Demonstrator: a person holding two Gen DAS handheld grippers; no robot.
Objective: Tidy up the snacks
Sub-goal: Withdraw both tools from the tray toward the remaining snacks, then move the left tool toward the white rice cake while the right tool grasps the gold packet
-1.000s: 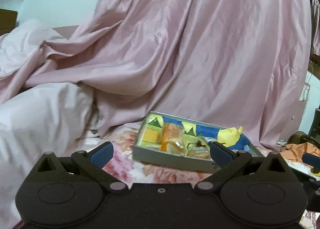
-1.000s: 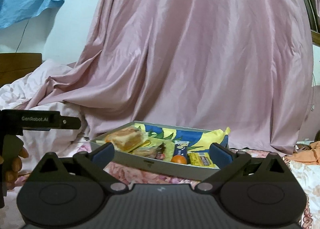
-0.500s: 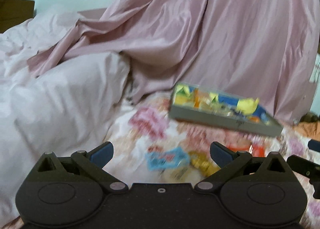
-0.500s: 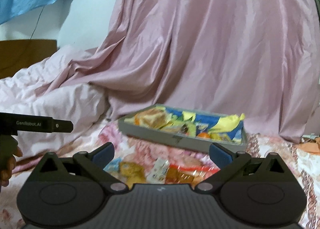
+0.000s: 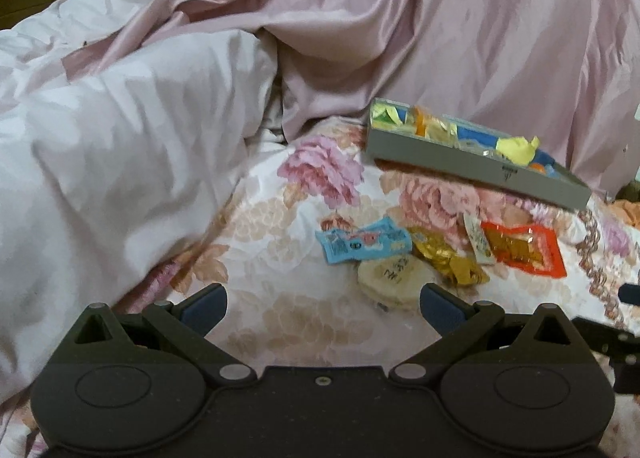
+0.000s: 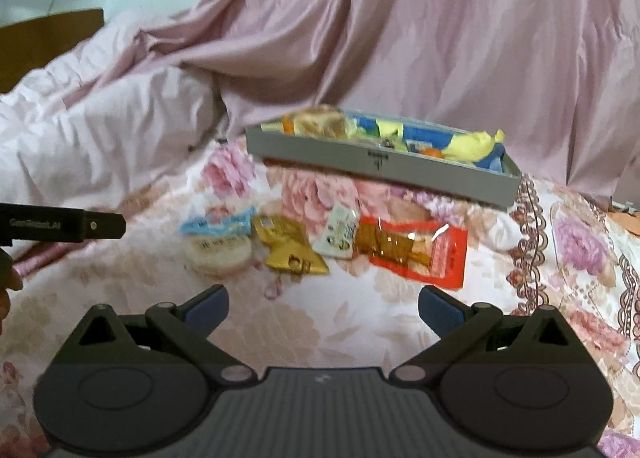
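Note:
A grey box (image 6: 380, 166) with several snacks inside lies on the floral bedspread; it also shows in the left wrist view (image 5: 472, 166). In front of it lie loose snacks: a blue packet (image 5: 362, 244), a round white cake (image 5: 394, 278), a gold packet (image 5: 448, 260), a small white packet (image 6: 338, 236) and a red-edged packet (image 6: 412, 252). My left gripper (image 5: 322, 306) is open and empty, just short of the round cake. My right gripper (image 6: 322, 306) is open and empty, short of the gold packet (image 6: 286, 248).
A white duvet (image 5: 120, 130) is heaped at the left. A pink satin sheet (image 6: 440, 38) drapes behind the box. The left gripper's body (image 6: 60, 224) juts in at the left of the right wrist view.
Both grippers have pulled back and tilted down from the box. The loose snacks in front of the box have come into view. Both stay open.

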